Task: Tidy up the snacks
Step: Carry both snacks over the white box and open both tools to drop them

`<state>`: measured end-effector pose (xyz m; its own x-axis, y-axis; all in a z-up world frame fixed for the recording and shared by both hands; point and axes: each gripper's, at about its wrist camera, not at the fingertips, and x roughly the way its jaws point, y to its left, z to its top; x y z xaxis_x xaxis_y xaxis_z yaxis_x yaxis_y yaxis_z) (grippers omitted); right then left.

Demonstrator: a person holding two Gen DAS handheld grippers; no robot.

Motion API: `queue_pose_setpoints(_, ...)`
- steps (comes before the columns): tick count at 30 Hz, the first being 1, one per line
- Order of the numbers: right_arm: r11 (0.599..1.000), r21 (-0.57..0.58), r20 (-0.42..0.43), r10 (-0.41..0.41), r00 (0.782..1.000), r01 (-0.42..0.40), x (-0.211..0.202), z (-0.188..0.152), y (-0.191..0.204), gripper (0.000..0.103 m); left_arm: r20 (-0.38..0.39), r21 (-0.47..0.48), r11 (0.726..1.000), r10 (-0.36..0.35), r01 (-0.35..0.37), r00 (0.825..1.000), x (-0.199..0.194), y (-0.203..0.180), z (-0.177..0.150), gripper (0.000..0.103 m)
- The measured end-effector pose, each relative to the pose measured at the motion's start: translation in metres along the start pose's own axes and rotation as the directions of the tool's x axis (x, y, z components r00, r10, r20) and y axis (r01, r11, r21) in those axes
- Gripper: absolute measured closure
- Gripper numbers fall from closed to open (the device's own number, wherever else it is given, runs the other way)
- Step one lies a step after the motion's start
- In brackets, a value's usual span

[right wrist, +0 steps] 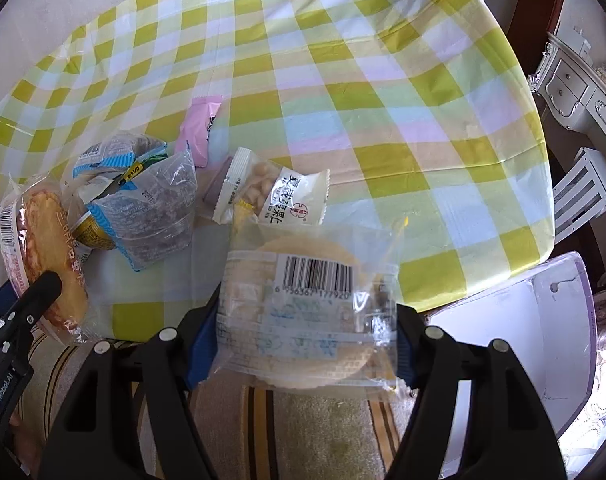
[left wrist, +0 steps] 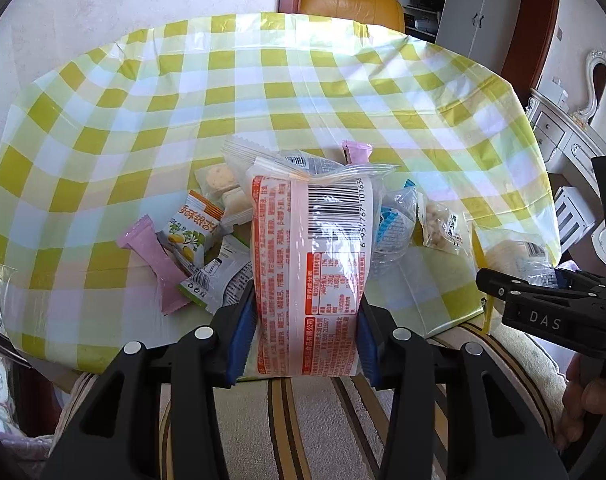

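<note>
The left gripper (left wrist: 307,320) is clamped on one orange-printed cake packet (left wrist: 309,264), and the right gripper (right wrist: 303,344) is clamped on one clear packet with a round wafer (right wrist: 307,320); both packets are held above the near edge of the checked tablecloth (right wrist: 343,80). On the cloth lie two pink candy wrappers (left wrist: 155,264), one ginkgo packet (left wrist: 191,232), one packet of white nuts (right wrist: 271,192) and two blue-edged packets (right wrist: 159,216).

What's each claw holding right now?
Left gripper clamped on orange-printed pastry pack. Right gripper clamped on clear wafer pack. Loose snacks ahead; nothing blocking.
</note>
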<state>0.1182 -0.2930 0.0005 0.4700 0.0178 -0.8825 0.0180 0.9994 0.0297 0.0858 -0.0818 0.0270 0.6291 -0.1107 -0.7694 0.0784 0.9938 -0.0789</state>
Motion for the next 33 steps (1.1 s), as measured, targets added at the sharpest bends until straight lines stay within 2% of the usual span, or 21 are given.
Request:
queue_pose_setpoints(6,0.999,0.05,0.053,-0.014,0.998,0.011,-0.025,0.001,-0.025,0.034,0.084,0.025,1.0,0.014,-0.016,0.996,-0.026,-0.011,0.006,0.06)
queue_pose_setpoints(12,0.991,0.125,0.096,-0.065,0.993,0.053,-0.05,0.0,-0.068,0.034,0.133,0.125,0.992,-0.049,0.032,0.99,-0.045,-0.053,0.011,0.06)
queue_pose_setpoints(17,0.974,0.198,0.099,-0.134,0.986,0.113,-0.059,-0.01,-0.114,0.034,0.128,0.229,0.968,-0.138,0.106,0.982,-0.048,-0.103,0.014,0.06)
queue_pose_setpoints(21,0.952,0.255,0.066,-0.194,0.979,0.172,-0.054,-0.025,-0.152,0.034,0.073,0.315,0.929,-0.228,0.194,0.971,-0.04,-0.149,0.014,0.06)
queue_pose_setpoints(24,0.927,0.302,0.029,-0.24,0.97,0.221,-0.047,-0.041,-0.183,0.034,-0.004,0.367,0.889,-0.293,0.274,0.956,-0.028,-0.186,0.009,0.06)
queue_pose_setpoints(28,0.889,0.37,-0.039,-0.276,0.96,0.27,-0.032,-0.064,-0.223,0.034,-0.132,0.418,0.829,-0.35,0.372,0.927,-0.006,-0.233,-0.003,0.06)
queue_pose_setpoints(33,0.858,0.414,-0.106,-0.284,0.953,0.303,-0.011,-0.09,-0.253,0.034,-0.289,0.43,0.766,-0.384,0.478,0.877,0.02,-0.281,-0.021,0.06)
